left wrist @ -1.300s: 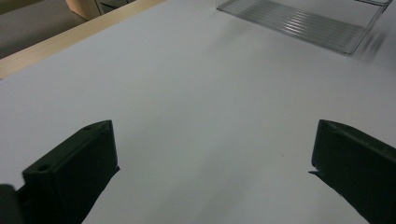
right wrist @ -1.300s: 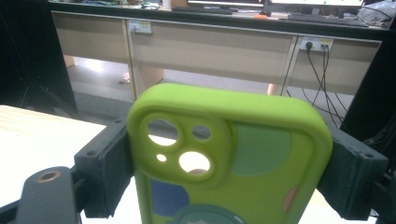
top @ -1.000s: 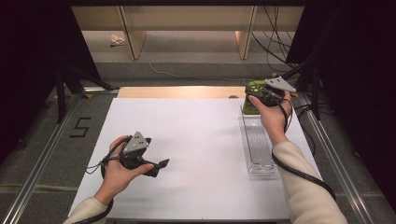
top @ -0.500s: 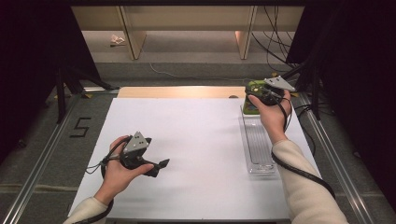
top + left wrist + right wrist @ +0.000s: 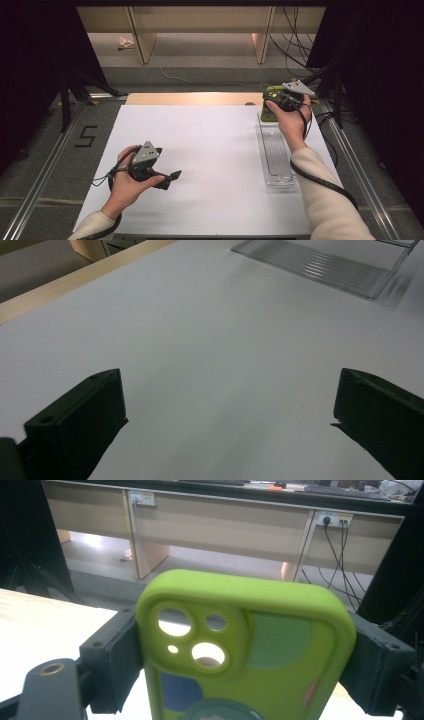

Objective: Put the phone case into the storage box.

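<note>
Right gripper has its fingers clamped on a lime green phone case, held up over the far right corner of the tabletop, just past the clear tray. Left gripper hovers low, fingers spread wide, holding nothing.

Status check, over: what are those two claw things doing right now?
Left gripper open, low over white table. Right gripper shut on green phone case, beyond clear tray's far end. Nothing in the way.

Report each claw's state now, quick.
Left claw: open, empty, over the white table sheet.
Right claw: shut on the lime-green rubbery phone case, near the clear ribbed plastic tray.
</note>
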A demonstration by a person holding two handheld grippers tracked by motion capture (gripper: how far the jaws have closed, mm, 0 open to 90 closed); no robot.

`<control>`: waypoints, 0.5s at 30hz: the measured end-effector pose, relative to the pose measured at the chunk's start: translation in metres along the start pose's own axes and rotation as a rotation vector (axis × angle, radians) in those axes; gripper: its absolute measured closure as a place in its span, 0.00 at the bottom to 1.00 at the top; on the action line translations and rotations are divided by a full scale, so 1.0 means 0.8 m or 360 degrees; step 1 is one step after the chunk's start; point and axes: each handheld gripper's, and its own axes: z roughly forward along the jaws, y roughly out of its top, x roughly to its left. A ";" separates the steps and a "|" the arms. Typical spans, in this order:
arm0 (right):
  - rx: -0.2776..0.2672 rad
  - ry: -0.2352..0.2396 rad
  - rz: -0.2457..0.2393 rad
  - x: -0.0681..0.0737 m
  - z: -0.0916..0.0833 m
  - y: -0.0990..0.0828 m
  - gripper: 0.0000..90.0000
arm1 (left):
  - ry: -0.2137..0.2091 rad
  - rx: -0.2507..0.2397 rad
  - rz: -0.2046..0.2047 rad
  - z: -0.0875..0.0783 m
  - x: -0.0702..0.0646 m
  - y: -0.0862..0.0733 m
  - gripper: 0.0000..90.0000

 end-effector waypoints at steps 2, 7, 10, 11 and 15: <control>0.0001 -0.0002 0.0000 -0.001 0.001 0.001 0.19 | 0.0001 0.0001 0.0001 0.000 0.000 0.000 0.00; 0.0011 -0.0007 -0.0001 -0.002 0.003 0.001 0.19 | -0.0002 -0.0002 -0.0002 0.001 -0.001 0.000 0.00; 0.0020 -0.0010 -0.0003 -0.003 0.005 0.001 0.19 | -0.0002 -0.0003 -0.0003 0.001 -0.001 0.000 0.00; 0.0024 -0.0010 -0.0003 -0.003 0.006 0.001 0.19 | -0.0002 -0.0003 -0.0003 0.001 -0.001 0.000 0.00; 0.0038 -0.0020 0.0000 -0.004 0.009 0.000 0.19 | -0.0002 -0.0003 -0.0003 0.001 -0.001 0.000 0.00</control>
